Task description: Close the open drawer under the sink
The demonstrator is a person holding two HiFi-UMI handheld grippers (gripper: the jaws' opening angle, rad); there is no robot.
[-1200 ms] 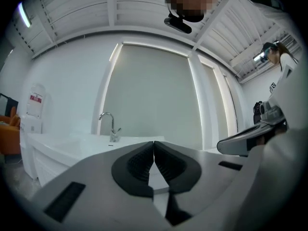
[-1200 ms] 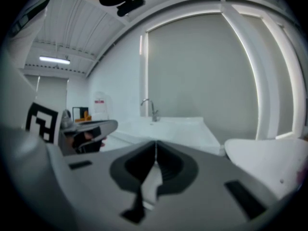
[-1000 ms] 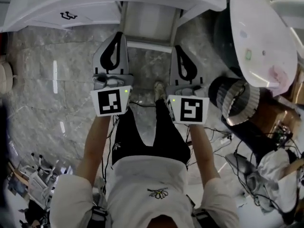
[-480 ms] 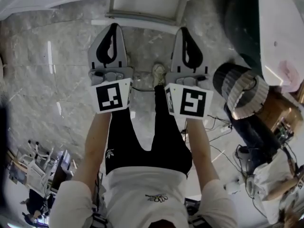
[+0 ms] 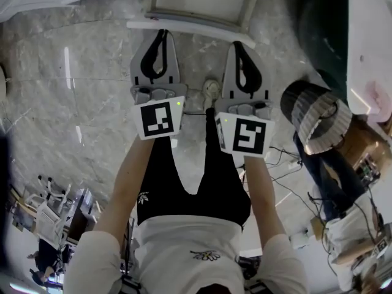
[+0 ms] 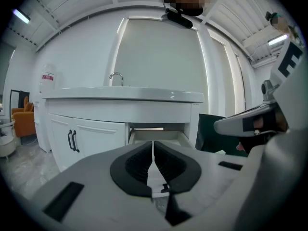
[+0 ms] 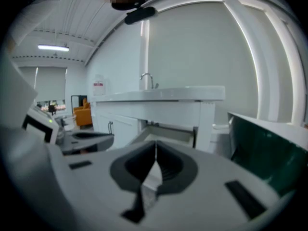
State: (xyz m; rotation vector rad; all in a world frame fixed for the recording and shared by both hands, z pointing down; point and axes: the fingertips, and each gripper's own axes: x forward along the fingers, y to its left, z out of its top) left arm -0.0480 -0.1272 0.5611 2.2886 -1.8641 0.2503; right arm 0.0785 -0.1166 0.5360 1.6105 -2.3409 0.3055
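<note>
The white drawer (image 5: 199, 3) under the sink stands pulled out at the top of the head view, its front rail just ahead of both grippers. My left gripper (image 5: 162, 33) is shut and empty, its tip close to the rail's left part. Beside it, my right gripper (image 5: 239, 44) is also shut and holds nothing. In the left gripper view the shut left gripper (image 6: 153, 147) points at the drawer (image 6: 156, 134) below the sink counter (image 6: 125, 98). The right gripper view shows the shut right gripper (image 7: 155, 151) in front of the drawer (image 7: 168, 134).
Cabinet doors with black handles (image 6: 72, 141) stand left of the drawer. A dark green tub (image 7: 267, 146) sits to its right. A seated person (image 5: 315, 124) is at the right of the head view. Cables (image 5: 288, 164) lie on the marble floor (image 5: 67, 103).
Both grippers have sunk lower and come closer to the drawer's front rail. Their jaws have stayed shut.
</note>
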